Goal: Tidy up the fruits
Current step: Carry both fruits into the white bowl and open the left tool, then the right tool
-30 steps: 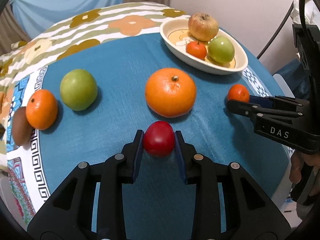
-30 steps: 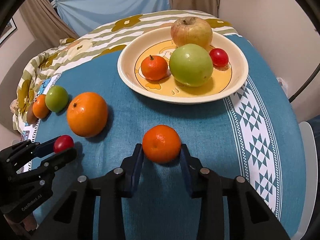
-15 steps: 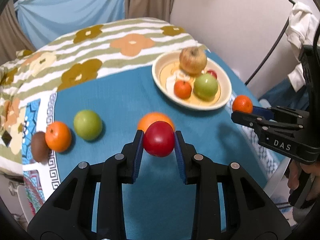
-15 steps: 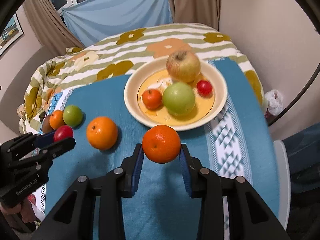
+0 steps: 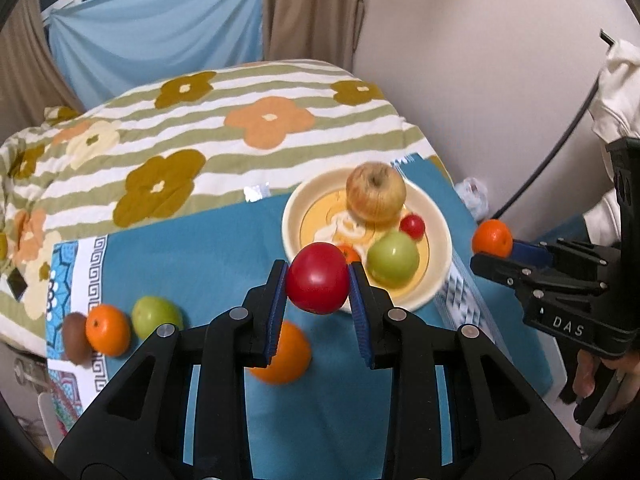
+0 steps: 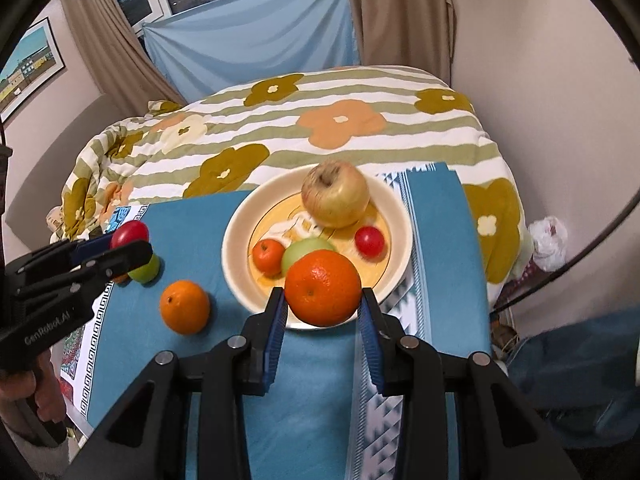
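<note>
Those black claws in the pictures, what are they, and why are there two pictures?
They are two grabbing tools that a person holds, one in each hand. Each tool has a camera looking along its two fingers, so you get one picture per hand. The left gripper squeezes a red tomato. The right gripper squeezes a mandarin. Below is a blue tablecloth with a bowl holding an apple, more fruit beside it, and a loose orange.

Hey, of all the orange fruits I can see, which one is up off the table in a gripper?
The mandarin clamped in the right gripper. The big orange lies on the blue cloth; another small one sits in the bowl.
</note>
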{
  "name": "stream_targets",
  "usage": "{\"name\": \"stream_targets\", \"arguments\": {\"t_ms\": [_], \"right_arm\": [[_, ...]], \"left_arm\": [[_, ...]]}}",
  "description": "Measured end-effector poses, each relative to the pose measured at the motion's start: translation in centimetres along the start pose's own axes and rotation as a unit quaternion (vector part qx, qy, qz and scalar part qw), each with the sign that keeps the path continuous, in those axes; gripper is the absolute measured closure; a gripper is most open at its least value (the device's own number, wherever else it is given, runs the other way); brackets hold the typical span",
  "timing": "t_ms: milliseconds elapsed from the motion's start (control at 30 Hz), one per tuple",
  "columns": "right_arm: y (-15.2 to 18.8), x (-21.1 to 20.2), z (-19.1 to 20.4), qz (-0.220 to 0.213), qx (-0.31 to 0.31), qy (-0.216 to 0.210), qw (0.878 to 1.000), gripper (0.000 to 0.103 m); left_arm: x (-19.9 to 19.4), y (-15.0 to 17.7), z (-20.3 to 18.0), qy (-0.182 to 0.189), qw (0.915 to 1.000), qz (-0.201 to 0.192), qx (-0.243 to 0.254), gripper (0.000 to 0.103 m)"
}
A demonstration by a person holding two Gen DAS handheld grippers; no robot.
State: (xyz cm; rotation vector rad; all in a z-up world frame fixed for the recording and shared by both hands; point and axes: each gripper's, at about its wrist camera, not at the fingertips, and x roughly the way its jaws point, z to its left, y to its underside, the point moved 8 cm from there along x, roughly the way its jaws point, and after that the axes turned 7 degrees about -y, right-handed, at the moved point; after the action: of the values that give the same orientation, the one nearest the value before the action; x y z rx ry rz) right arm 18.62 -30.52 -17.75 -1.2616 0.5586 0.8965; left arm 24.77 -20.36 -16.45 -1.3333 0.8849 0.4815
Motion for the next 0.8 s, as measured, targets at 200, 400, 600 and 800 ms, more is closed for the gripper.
{"name": "stream_targets", "arguments": {"t_ms": [200, 400, 600, 800], "right_arm": [[-1.4, 1.4, -1.9, 0.012, -0.022, -0.017, 1.0, 0.07], [-2.0, 3.2, -3.6, 0.033, -0.034, -0.036, 0.998, 0.07], [-1.9, 4.3, -4.6, 0.046, -0.042, -0.053, 0.997, 0.07], [-1.7, 4.8, -5.3, 0.052, -0.046, -0.062, 0.996, 0.07]], "left_arm": [[2.9, -2.1, -1.3, -0.012, 0.9999, 0.007, -0.005, 0.068], [6.4, -3.2, -2.4, -0.019, 0.9994, 0.024, -0.017, 0.068], [9.6, -3.3, -3.3, -0.022, 0.9982, 0.049, -0.024, 0.068], [11.1, -2.8, -3.7, -0.027, 0.9975, 0.061, -0.023, 0.068]]}}
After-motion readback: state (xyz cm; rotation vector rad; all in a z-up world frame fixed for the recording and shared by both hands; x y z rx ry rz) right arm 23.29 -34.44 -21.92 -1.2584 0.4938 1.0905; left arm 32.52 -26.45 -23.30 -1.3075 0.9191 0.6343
